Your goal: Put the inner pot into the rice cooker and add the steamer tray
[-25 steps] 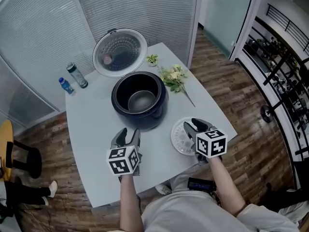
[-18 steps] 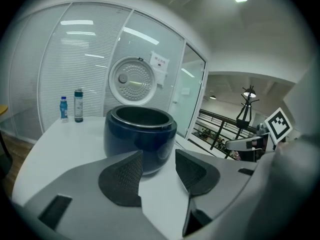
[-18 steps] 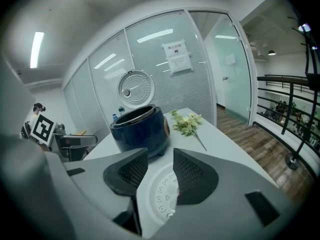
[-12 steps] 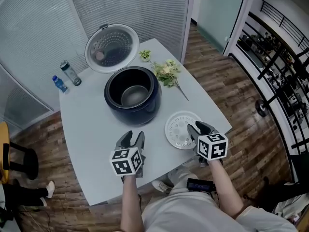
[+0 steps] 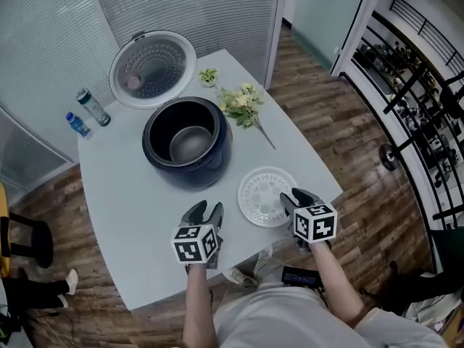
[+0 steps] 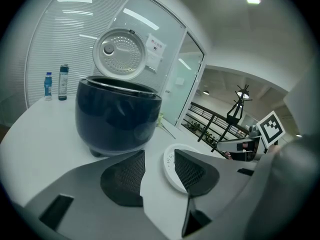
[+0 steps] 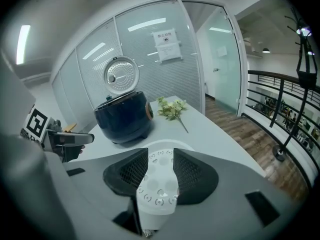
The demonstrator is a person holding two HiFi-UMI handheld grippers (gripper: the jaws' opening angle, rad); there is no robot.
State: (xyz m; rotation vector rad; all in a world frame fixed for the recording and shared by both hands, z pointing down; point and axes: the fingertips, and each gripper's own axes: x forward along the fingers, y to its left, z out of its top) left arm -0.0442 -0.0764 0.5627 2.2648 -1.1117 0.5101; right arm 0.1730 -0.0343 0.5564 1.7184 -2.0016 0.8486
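The dark blue rice cooker (image 5: 187, 145) stands mid-table with its lid (image 5: 152, 69) tipped up. The silver inner pot (image 5: 191, 143) sits inside it. A white perforated steamer tray (image 5: 262, 194) lies flat on the table to the cooker's right. My right gripper (image 5: 291, 199) hovers open over the tray's near right edge, and the tray (image 7: 157, 184) shows through the gap between its jaws (image 7: 160, 153). My left gripper (image 5: 205, 212) is open over bare table left of the tray (image 6: 172, 169). Its jaws (image 6: 159, 156) have just closed a little, with nothing between them.
A flower sprig (image 5: 241, 104) lies behind the tray, with a small plant (image 5: 208, 75) beside the lid. Two bottles (image 5: 93, 107) stand at the table's far left corner. The table's (image 5: 123, 194) front edge is just under my hands. A railing runs along the right.
Both grippers have drawn back toward me and sunk closer to the table. The right one has slid from over the tray's middle to its near right edge. The tray and cooker have not moved.
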